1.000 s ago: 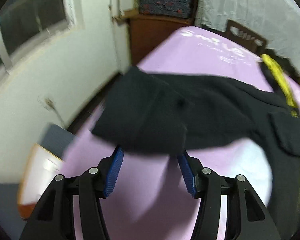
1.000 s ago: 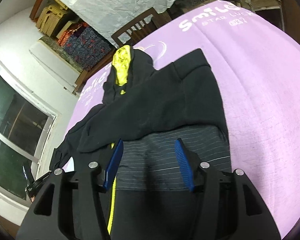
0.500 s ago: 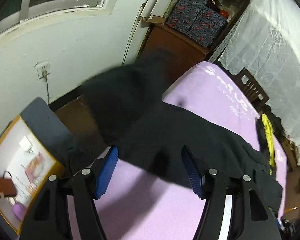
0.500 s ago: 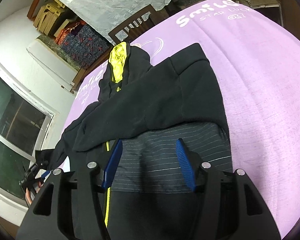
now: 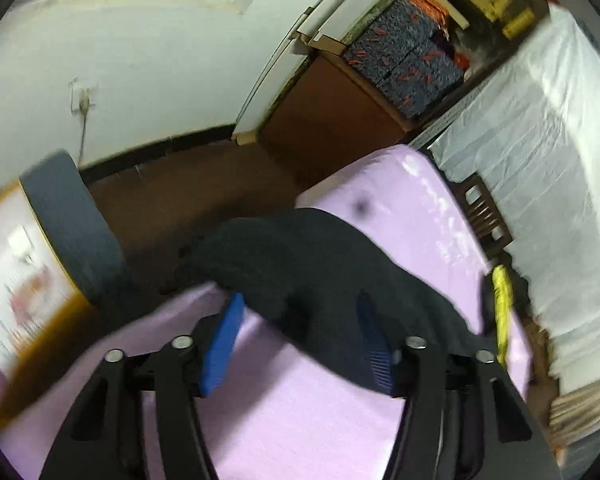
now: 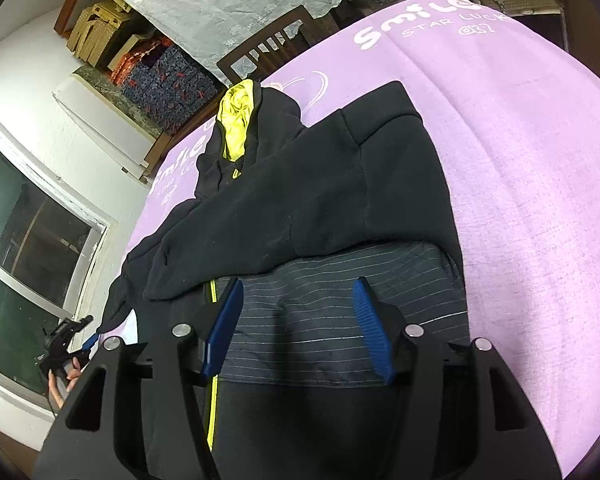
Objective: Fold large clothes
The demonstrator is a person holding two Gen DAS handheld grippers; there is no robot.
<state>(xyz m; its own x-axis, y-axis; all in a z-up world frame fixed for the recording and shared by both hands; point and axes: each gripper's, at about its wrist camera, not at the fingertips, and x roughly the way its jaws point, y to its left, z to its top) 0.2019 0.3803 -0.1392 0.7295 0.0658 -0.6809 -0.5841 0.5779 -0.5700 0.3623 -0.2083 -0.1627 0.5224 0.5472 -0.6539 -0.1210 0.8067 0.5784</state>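
My left fingers (image 5: pixel 300 344) stand apart, having just narrowed, the black sleeve (image 5: pixel 300 264) lying loose between them. My right fingers (image 6: pixel 296 328) have just been widening above the hoodie's (image 6: pixel 320 184) striped hem (image 6: pixel 340 320).

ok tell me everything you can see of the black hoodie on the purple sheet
The black hoodie is a thick, fleecy garment with a yellow-lined hood and a yellow zip down the front. It lies spread on the purple sheet, one sleeve folded across the body, its grey pinstriped lining turned up near the hem. The other sleeve reaches the bed's edge between the left gripper's parted pads. The right gripper hovers open over the lining.
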